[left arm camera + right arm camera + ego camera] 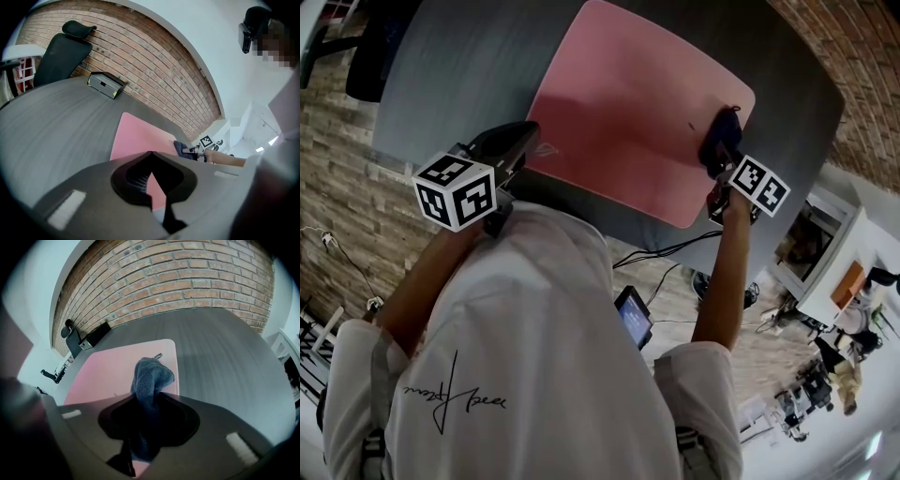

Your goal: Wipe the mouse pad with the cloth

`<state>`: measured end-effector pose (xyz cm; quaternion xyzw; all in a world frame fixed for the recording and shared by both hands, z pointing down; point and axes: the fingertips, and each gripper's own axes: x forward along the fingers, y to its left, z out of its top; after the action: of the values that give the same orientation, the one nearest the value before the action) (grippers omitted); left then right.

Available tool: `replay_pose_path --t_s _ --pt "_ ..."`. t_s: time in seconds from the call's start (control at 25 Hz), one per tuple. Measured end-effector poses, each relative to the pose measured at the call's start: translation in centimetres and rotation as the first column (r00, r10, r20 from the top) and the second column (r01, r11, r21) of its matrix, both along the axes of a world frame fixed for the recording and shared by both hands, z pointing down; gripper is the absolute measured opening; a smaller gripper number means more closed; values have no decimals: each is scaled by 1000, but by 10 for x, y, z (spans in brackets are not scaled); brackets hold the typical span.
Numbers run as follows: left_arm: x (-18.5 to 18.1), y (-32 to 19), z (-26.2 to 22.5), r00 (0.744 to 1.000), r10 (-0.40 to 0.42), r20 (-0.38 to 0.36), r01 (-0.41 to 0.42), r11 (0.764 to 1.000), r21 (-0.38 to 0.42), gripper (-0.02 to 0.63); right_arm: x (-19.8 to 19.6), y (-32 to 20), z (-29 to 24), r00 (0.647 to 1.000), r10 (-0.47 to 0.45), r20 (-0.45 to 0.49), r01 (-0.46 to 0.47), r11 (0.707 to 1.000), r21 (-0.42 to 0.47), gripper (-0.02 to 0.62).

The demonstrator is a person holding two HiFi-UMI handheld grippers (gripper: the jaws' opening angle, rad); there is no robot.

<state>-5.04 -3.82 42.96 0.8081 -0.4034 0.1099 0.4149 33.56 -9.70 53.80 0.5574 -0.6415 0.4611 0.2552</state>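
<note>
Left claw: the left gripper (521, 141) is at the near left corner of the pad; its jaws are together with nothing between them; it may be resting on that corner to pin it, but the head view is too dark there to be sure.
Pad: the pink soft mouse pad with round corners (628, 103) lies flat on the dark grey round table (431, 66); its long side runs left to right in front of the person, a little tilted.
Cloth: the dark blue fluffy cloth (151, 373) is bunched up and sits on the pad right by its right edge, near the right corner closest to the person.
Right claw: the right gripper (144, 401) has its jaws clamped on the cloth; the loose end pokes out in front onto the pink.
Which way next: almost all the bare pink lies to the left of the cloth; so the wipe most likely has to sweep left along the pad's long side, toward the left gripper; the right gripper is the one already touching the work.
</note>
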Motion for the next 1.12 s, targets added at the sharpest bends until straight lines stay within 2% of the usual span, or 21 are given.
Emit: replay_pose_path --t_s 0.6,1.12 --pt "-7 -2 3 1000 -13 -6 13 1000 -13 12 -20 -35 0 1000 5 27 -5 1000 24 110" --pt "-17 -4 5 999 -46 -22 46 999 -20 12 -56 -60 0 997 -22 67 19 998 54 110"
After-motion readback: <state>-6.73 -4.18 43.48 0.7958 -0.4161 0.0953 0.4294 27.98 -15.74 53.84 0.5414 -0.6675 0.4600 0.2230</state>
